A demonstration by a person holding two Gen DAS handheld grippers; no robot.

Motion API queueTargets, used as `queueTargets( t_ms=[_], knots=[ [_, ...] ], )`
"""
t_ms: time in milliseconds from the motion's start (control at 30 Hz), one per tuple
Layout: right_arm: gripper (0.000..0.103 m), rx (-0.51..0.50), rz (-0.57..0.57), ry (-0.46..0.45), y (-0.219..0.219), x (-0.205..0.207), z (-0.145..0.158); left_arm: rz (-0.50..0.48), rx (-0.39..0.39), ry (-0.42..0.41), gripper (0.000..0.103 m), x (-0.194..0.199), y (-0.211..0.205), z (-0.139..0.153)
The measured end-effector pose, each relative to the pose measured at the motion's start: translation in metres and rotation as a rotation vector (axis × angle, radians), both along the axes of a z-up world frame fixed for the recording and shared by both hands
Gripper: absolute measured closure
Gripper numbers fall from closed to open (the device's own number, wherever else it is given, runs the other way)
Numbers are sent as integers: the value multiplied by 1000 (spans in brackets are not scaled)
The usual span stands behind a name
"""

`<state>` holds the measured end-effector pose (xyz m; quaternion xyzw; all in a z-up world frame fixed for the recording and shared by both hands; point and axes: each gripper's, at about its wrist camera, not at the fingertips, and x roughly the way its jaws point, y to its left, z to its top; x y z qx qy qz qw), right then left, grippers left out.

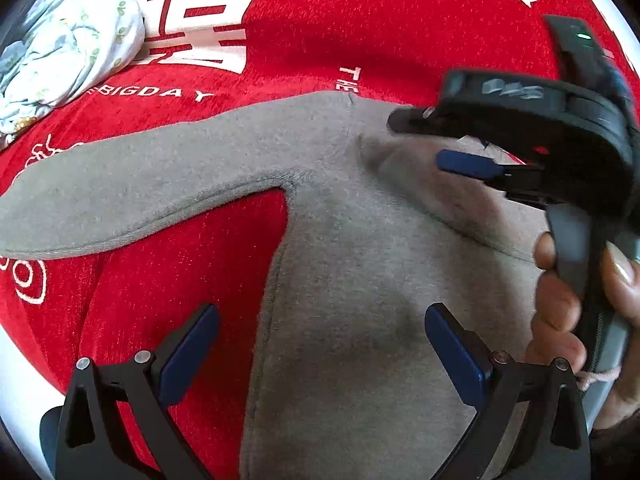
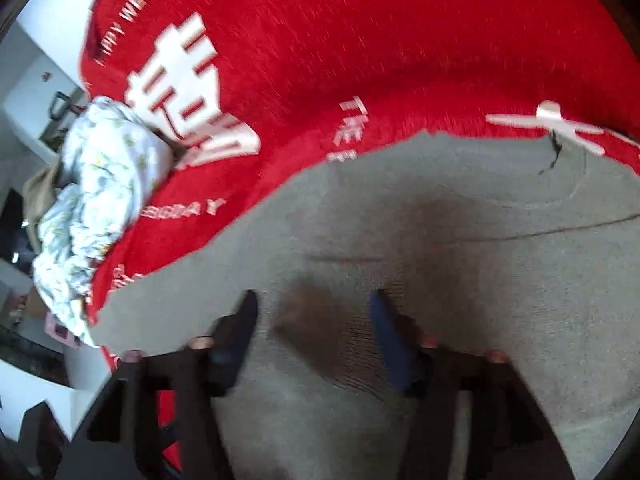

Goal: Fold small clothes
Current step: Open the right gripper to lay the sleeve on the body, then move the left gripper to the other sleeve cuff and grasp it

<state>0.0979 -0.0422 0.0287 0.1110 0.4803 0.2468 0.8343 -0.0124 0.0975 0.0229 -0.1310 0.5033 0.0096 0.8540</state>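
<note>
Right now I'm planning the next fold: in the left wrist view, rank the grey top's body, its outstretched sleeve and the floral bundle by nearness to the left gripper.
1. Grey top's body, under the left gripper.
2. Outstretched sleeve, upper left.
3. Floral bundle, far top-left corner.

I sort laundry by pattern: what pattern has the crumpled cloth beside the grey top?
White crumpled cloth with small green-grey floral print; clearest in left wrist view.
</note>
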Motion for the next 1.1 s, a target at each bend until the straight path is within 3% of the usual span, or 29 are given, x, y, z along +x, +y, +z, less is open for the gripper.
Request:
queueTargets(
  t_ms=[133,200,267,333,500,633,700,833,1000,1100],
  knots=[
    [33,29,-30,-80,-44,-17,27,-18,8,-13,1,4,-12,10],
    [28,-20,-105,-116,-80,-18,34,-40,16,-21,1,9,-23,15],
    [28,-138,-207,-140,-121,-19,33,-72,30,-25,1,16,-39,19],
    [28,-276,-305,-110,-162,-17,21,-111,34,-23,1,28,-62,22],
    [29,-312,-384,-13,-215,-12,-14,-146,74,-21,1,67,-110,19],
    [20,-371,-349,-81,-208,-9,-22,-113,204,71,1,102,-135,-10],
    [20,-442,-336,-108,-197,-9,-22,-105,251,49,0,104,-136,-13],
    [20,-374,-335,-115,-191,-23,-18,-89,249,48,0,97,-125,-11],
    [20,-462,-336,-153,-171,-38,-25,-75,236,47,0,89,-116,-6],
    [20,-391,-348,-168,-170,-51,-19,-77,229,18,0,73,-108,1]
  ],
)
